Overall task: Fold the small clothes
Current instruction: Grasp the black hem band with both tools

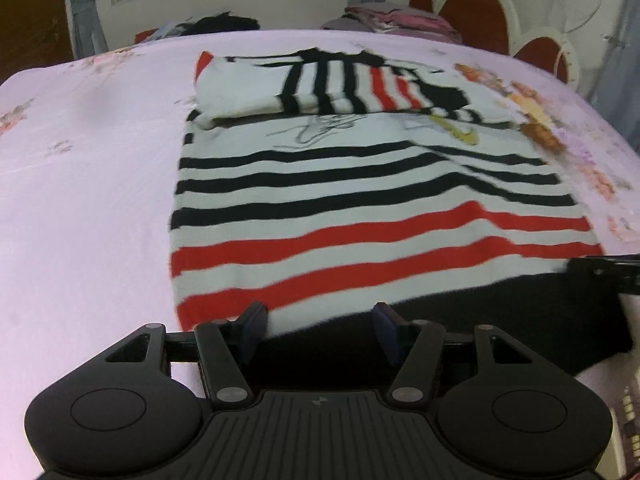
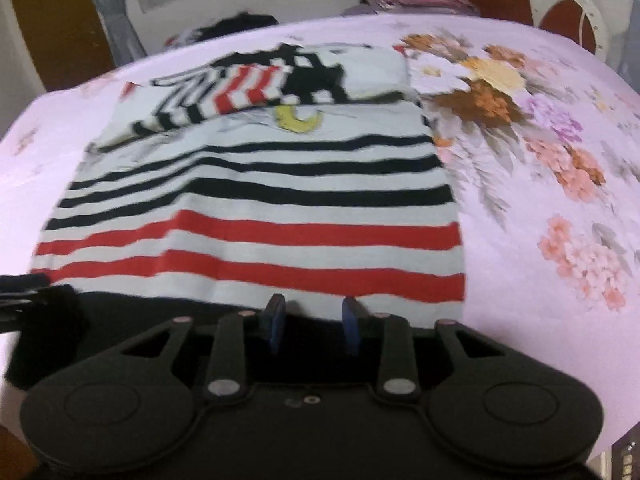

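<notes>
A white sweater (image 1: 360,208) with black and red stripes and a black hem lies flat on the pink bed sheet (image 1: 80,200). Its sleeves (image 1: 320,84) are folded across the chest at the far end. My left gripper (image 1: 320,328) is open and empty, just above the black hem near the sweater's left corner. My right gripper (image 2: 314,320) is open and empty over the black hem near the sweater's (image 2: 260,208) right corner. The right gripper's edge shows at the right of the left wrist view (image 1: 604,272).
The sheet has a large flower print (image 2: 520,120) to the right of the sweater. Folded clothes (image 1: 400,20) and a dark garment (image 1: 224,24) lie at the bed's far edge. A red and white headboard (image 1: 480,12) stands at the back right.
</notes>
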A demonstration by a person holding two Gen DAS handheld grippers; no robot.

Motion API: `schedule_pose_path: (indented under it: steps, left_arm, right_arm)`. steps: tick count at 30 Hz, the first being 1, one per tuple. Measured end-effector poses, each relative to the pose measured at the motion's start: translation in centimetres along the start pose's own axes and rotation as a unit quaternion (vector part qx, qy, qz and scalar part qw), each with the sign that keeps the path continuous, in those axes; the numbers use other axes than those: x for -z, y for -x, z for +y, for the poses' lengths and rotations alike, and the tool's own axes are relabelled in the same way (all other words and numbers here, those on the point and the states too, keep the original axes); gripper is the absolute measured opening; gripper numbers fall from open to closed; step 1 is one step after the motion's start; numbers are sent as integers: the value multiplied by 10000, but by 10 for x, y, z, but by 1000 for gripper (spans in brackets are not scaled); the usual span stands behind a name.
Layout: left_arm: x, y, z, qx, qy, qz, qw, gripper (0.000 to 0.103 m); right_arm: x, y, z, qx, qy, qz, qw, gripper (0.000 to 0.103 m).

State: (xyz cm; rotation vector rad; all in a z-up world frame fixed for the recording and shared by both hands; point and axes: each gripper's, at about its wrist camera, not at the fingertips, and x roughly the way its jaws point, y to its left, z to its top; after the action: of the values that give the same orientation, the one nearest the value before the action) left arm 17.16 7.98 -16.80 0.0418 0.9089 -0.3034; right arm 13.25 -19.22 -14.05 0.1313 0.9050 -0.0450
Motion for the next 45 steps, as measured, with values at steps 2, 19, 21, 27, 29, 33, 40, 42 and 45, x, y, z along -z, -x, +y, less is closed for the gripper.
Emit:
schedule_pose_path:
  steps: [2, 19, 21, 27, 29, 33, 40, 42, 45]
  left_arm:
    - [2, 4, -7, 115, -8, -21, 9999, 59]
    - [33, 17, -9, -3, 35, -9, 10000, 62]
    - [35, 20, -7, -7, 78, -18, 10000, 63]
    - [37, 32, 0, -18, 287, -91, 9995, 69]
    - [38, 36, 4, -45, 340, -104, 9994, 75]
    - [42, 45, 20, -109, 473, -89, 9988, 77]
    - [53, 44, 54, 124, 1003, 59, 9949, 77]
    - [56, 40, 58, 198, 1121, 127, 9934, 77]
    - [59, 36, 60, 356, 1278, 171, 9910, 77]
  right_arm:
    - [2, 2, 13, -168, 25, -14, 9999, 32]
    - [36, 16, 0, 152, -52, 95, 9998, 39]
    - [38, 20, -4, 204, -92, 74, 9997, 42]
    - [43, 34, -13, 295, -166, -54, 9994, 49]
    - [45, 39, -17, 330, -203, -106, 9992, 50]
    - [47, 50, -27, 433, -309, -180, 9984, 56]
    - [50, 52, -46, 443, -590, -126, 9972, 58]
    - [49, 46, -49, 399, -620, -86, 9972, 58]
    - [48, 36, -51, 346, -678, -6, 9971, 58]
